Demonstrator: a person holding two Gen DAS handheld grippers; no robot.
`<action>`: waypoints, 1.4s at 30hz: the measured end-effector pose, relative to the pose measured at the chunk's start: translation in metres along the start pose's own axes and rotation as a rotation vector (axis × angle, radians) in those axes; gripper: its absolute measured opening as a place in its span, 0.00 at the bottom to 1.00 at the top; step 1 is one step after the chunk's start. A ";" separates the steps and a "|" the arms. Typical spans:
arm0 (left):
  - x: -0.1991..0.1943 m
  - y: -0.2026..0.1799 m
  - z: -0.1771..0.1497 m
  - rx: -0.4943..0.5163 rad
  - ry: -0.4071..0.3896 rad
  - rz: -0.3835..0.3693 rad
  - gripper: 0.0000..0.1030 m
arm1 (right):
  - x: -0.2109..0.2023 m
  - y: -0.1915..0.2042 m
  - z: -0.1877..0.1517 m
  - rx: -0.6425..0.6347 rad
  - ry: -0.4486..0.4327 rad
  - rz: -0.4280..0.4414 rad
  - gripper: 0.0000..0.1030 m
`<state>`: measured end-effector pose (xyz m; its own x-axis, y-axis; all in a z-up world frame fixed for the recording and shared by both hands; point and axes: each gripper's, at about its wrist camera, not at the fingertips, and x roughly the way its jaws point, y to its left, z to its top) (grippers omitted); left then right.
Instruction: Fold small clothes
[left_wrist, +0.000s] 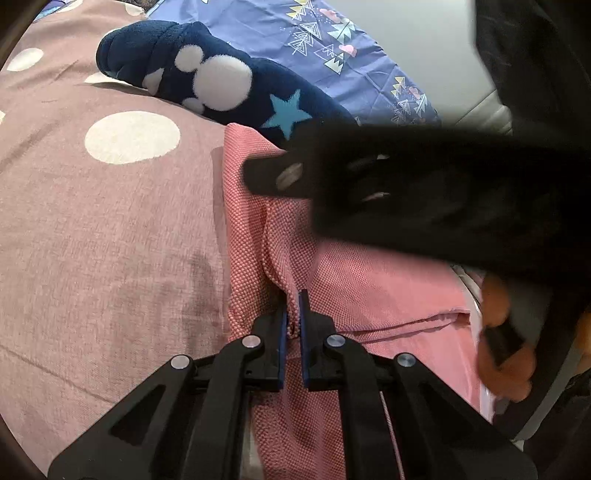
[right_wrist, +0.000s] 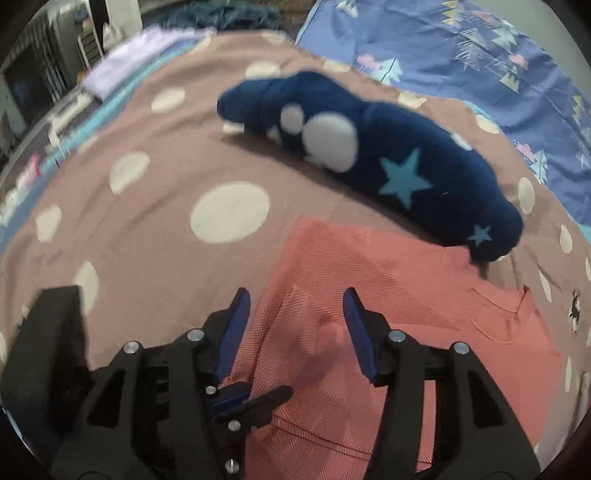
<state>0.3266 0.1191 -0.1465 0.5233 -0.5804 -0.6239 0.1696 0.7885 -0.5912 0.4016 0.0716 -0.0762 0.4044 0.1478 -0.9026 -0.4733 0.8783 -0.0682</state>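
A small pink woven garment lies on a mauve bedspread with white dots. My left gripper is shut on a pinched ridge of the pink cloth near its left edge. The right gripper shows in the left wrist view as a blurred black shape over the garment's far part. In the right wrist view the right gripper stands open above the pink garment, and nothing sits between its blue pads.
A rolled navy fleece piece with white spots and blue stars lies just beyond the pink garment. A blue patterned sheet covers the far right. Folded pale cloth sits at the far left edge. A hand shows at right.
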 end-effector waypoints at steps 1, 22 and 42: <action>0.000 0.000 0.000 0.000 0.002 -0.002 0.06 | 0.008 0.002 0.000 -0.006 0.038 -0.028 0.06; -0.007 0.001 0.001 -0.009 0.007 0.006 0.03 | -0.058 -0.133 -0.117 0.303 -0.221 0.012 0.34; -0.006 -0.004 -0.005 0.039 -0.021 0.059 0.04 | -0.082 -0.219 -0.266 0.226 -0.281 -0.427 0.13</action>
<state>0.3188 0.1178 -0.1427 0.5508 -0.5286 -0.6459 0.1703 0.8288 -0.5330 0.2640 -0.2537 -0.1005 0.7308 -0.1541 -0.6650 -0.0547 0.9578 -0.2820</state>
